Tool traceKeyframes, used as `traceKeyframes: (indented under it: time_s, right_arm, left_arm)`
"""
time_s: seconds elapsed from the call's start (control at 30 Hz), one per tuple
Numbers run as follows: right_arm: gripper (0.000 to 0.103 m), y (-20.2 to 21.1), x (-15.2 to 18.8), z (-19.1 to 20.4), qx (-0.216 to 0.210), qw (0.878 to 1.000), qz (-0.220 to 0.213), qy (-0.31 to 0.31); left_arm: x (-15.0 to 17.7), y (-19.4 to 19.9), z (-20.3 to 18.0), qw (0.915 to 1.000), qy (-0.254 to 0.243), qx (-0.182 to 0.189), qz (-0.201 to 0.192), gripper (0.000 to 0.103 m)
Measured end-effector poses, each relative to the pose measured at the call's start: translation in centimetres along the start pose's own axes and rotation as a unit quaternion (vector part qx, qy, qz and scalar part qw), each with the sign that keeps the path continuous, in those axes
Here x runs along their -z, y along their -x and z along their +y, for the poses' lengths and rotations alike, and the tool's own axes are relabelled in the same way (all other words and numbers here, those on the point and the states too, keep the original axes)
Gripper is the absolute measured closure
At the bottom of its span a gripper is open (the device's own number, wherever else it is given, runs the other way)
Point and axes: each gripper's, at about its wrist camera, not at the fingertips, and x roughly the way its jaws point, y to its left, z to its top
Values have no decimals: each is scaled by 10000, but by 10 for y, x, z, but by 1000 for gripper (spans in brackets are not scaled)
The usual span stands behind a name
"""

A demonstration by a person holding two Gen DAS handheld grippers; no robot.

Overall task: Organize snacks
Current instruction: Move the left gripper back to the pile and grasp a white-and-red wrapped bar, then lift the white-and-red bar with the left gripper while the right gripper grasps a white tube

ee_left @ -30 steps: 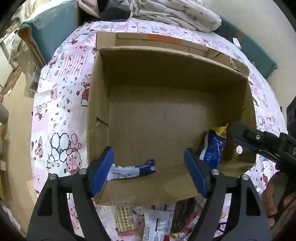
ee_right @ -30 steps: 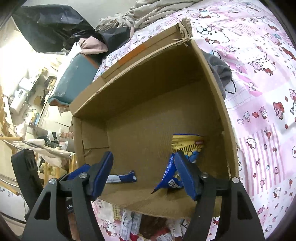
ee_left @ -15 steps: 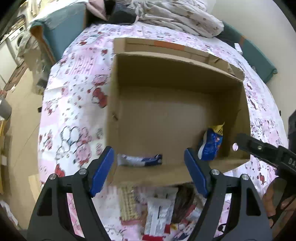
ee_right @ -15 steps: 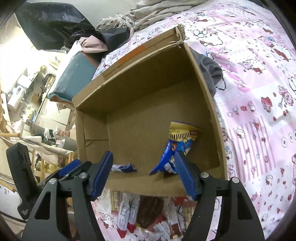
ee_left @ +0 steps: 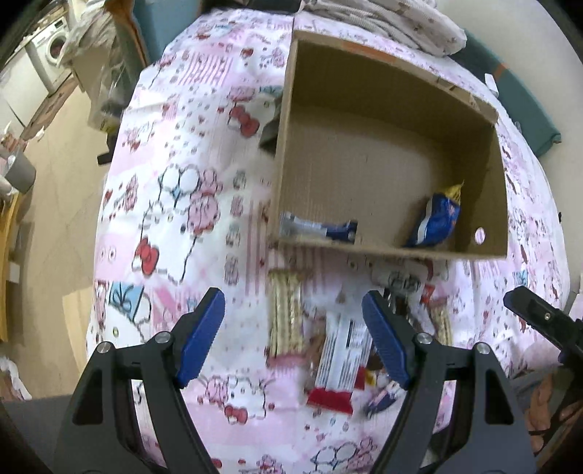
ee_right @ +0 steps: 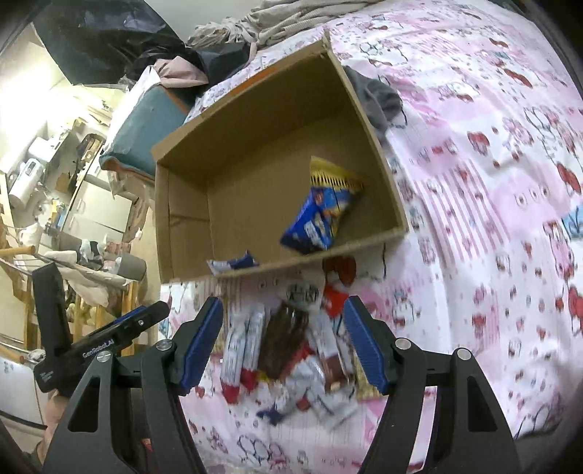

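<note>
An open cardboard box (ee_left: 382, 91) (ee_right: 255, 105) sits on a pink cartoon-print bedspread. Inside it a blue snack bag (ee_left: 439, 220) (ee_right: 320, 215) leans against the right wall and a blue-and-white wrapped bar (ee_left: 317, 229) (ee_right: 233, 263) lies at the near left. A loose pile of snack packets (ee_left: 335, 346) (ee_right: 291, 346) lies in front of the box. My left gripper (ee_left: 293, 339) is open and empty above the pile's left side. My right gripper (ee_right: 284, 342) is open and empty above the pile.
A grey cloth (ee_right: 379, 94) lies by the box's right side. Crumpled bedding (ee_left: 382, 22) is behind the box. The bed's left edge drops to the floor (ee_left: 54, 164), with a washing machine (ee_left: 47, 62) beyond. A teal cushion (ee_right: 142, 127) lies at the back left.
Both grippers have pulled back from the box toward me, empty. The box now looks farther away and the snack pile in front of it has come into view.
</note>
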Motion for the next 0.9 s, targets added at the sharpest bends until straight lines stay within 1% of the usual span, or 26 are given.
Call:
traceKeyframes:
  time_s: [0.1, 0.17, 0.23, 0.3, 0.33, 0.47, 0.5, 0.57, 0.6, 0.63, 0.67, 0.7, 0.8, 0.9]
  right_arm:
    - [29, 1, 12, -4, 7, 9999, 77, -122]
    - [29, 1, 19, -7, 24, 9996, 140, -232]
    - [29, -1, 25, -10, 33, 9992, 208, -337]
    - [29, -1, 29, -12, 42, 9989, 240, -403]
    - [29, -1, 30, -12, 55, 9988, 247, -418]
    - [29, 1, 34, -15, 106, 9987, 251, -434]
    - [29, 2, 34, -16, 118, 9987, 247, -439]
    - [29, 3, 36, -18, 135, 9986, 249, -448]
    - [29, 3, 36, -19, 145, 9985, 254, -457]
    - [29, 3, 37, -19, 149, 9985, 261, -466]
    - [29, 3, 37, -20, 154, 9984, 268, -471]
    - [29, 3, 37, -20, 160, 9984, 277, -472]
    - [29, 1, 38, -18, 172, 9984, 326, -436]
    - [29, -7, 40, -14, 201, 9980, 468, -387]
  left_arm:
    - [12, -11, -1, 9994, 10, 37, 333, 28]
    - [20, -22, -2, 9980, 47, 235, 579, 28]
    - [26, -28, -5, 9968, 101, 331, 717, 28]
    - [32, -38, -11, 9961, 11, 331, 816, 29]
    - [34, -43, -15, 9957, -68, 301, 871, 30]
    - [39, -60, -25, 9926, -185, 395, 1136, 42]
    - [40, -64, -27, 9918, -190, 408, 1193, 43]
    - [42, -70, -31, 9915, -229, 354, 1229, 44]
    - [42, -72, -31, 9914, -250, 358, 1232, 48]
    - [42, -73, -33, 9910, -281, 385, 1249, 63]
    - [42, -74, -34, 9901, -322, 436, 1296, 76]
    - [42, -73, -35, 9901, -362, 401, 1294, 76]
    - [43, -64, -37, 9921, -510, 217, 1122, 76]
    - [40, -52, -27, 9936, -389, 178, 1045, 76]
